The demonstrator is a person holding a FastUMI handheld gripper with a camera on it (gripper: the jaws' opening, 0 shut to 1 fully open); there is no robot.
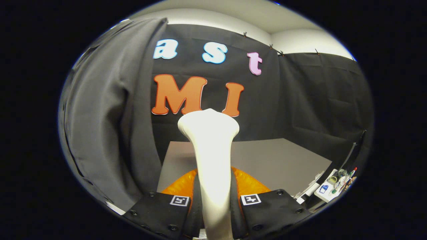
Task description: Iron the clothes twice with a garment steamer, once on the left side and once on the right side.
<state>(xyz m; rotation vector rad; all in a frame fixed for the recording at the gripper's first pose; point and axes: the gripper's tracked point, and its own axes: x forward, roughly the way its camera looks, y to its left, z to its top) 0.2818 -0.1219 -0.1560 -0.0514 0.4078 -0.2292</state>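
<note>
A white garment steamer [210, 150] stands up between my fingers, its neck held by both of them and its wide head rising ahead of me. My gripper [213, 201] is shut on the steamer's handle. A dark grey garment [110, 126] hangs to the left of the steamer, its folds reaching down past my left finger. The steamer's head is apart from the cloth, a little to its right.
A grey table [277, 160] lies beyond the fingers. Something orange [248, 185] sits low just behind the steamer's neck. At the table's right end lie a white board with small parts [335, 188] and a dark cable [350, 153].
</note>
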